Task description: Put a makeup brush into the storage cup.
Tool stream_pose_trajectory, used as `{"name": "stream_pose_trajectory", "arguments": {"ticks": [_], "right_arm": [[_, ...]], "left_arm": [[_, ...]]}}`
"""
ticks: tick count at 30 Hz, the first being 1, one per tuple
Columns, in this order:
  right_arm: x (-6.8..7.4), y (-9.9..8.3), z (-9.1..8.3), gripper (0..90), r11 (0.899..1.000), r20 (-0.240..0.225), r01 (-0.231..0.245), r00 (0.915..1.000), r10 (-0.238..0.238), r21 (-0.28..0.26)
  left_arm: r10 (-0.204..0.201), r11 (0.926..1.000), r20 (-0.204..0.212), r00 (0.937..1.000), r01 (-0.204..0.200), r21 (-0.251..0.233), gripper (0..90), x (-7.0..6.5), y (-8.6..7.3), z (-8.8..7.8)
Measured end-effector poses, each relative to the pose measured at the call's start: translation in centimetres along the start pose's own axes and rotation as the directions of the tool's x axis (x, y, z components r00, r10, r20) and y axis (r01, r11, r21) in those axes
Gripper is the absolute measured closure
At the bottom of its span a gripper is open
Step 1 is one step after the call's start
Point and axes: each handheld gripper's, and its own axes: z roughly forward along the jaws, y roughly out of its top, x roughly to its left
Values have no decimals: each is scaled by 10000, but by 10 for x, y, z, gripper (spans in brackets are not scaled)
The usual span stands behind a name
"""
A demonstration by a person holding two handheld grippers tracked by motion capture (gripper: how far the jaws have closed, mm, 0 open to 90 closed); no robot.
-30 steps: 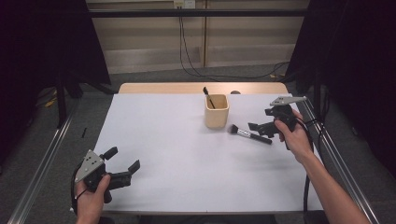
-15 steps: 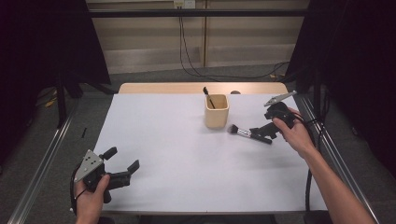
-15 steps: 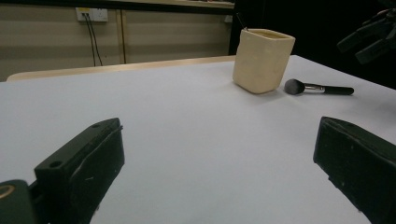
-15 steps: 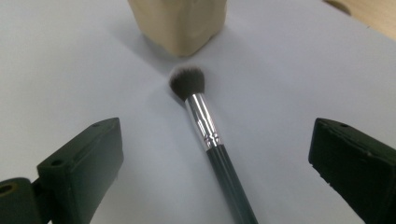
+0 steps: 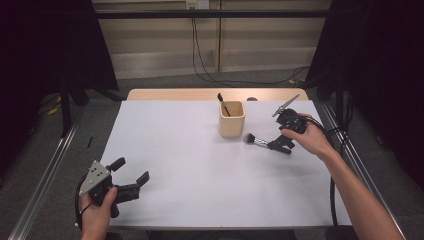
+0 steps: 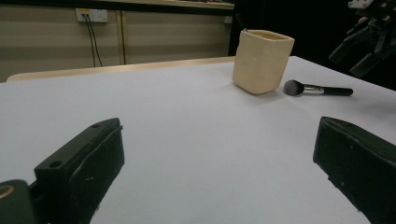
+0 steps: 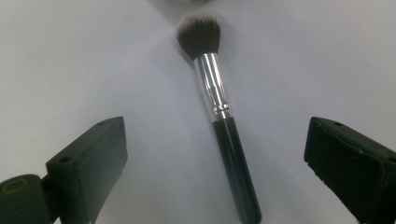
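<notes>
Left gripper (image 5: 131, 174) is sitting at the near table (image 5: 190, 165) edge, jaws spread wide, holding nothing. Right gripper (image 7: 215, 177) is hovering wide open over the makeup brush (image 7: 219, 109), which is lying flat just beside the cream holder (image 5: 232, 119). Brush looks light and stiff: glossy black handle, slick chrome ferrule, soft bristles. Best grip is mid-handle. Another brush (image 5: 222, 103) is standing in the holder.

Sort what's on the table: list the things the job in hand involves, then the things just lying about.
In the job: makeup brush lying on the table, right gripper open over its handle, beige cup beside it.
Idle: left gripper, open at the near edge; dark brush standing in the cup.
</notes>
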Motion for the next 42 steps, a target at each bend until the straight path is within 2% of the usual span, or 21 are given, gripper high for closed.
{"name": "stream_pose_trajectory", "arguments": {"ticks": [4, 9, 10, 13, 16, 18, 20, 22, 25, 27, 30, 32, 35, 39, 42], "right_arm": [[0, 9, 6, 68, 9981, -91, 215, 9997, -210, 572], [2, 16, 13, 71, 9890, -243, 673, 9976, -646, 1315], [3, 18, 13, 71, 9884, -106, 770, 9970, -763, 1313], [4, 23, 12, 65, 9878, -189, 1002, 9949, -986, 1190], [3, 28, 14, 52, 9847, -281, 1176, 9930, -1149, 1283], [3, 31, 17, 45, 9832, -276, 1202, 9927, -1175, 1371], [2, 33, 21, 77, 9815, -268, 1309, 9914, -1284, 1399], [1, 34, 25, 81, 9805, -396, 1220, 9923, -1173, 1543], [-3, 35, 31, 133, 9763, -420, 1161, 9930, -1102, 1827], [-5, 36, 34, 237, 9766, -406, 1100, 9937, -1042, 1846], [-7, 37, 37, 270, 9769, -386, 1096, 9938, -1042, 1834], [-7, 38, 40, 317, 9739, -251, 1304, 9915, -1280, 1856], [-7, 39, 45, 319, 9707, -369, 1309, 9913, -1260, 2013], [-5, 41, 49, 428, 9624, -534, 1587, 9872, -1506, 2204], [-3, 42, 52, 454, 9595, -535, 1695, 9854, -1615, 2248]], "left_arm": [[90, 10000, 51, 9999, -90, 27, 23, -1, 0, 0], [152, 9998, 89, 9998, -153, 83, 23, -2, 0, 0], [155, 9998, 96, 9998, -156, 79, 23, -2, 0, 0], [124, 9999, 83, 9999, -124, 14, 23, -2, 0, 0], [168, 9998, 73, 9998, -168, 77, 23, -2, 0, 0], [152, 9999, 79, 9999, -152, 58, 23, -2, 0, 1], [121, 9999, 107, 9999, -122, 73, 23, -2, 0, 1], [139, 9999, 91, 9999, -139, 73, 22, -2, 0, 1], [159, 9998, 87, 9998, -160, 83, 23, -2, 0, 1], [148, 9999, 82, 9999, -149, 75, 23, -2, -1, 1], [176, 9998, 59, 9998, -177, 80, 23, -2, 0, 1], [233, 9997, 70, 9997, -233, 22, 22, -2, 0, 1], [247, 9997, 39, 9997, -248, 77, 23, -1, 0, 0], [258, 9996, 38, 9997, -258, 71, 23, -1, 0, 0], [273, 9996, 42, 9996, -273, 70, 23, -1, 0, 0]]}}
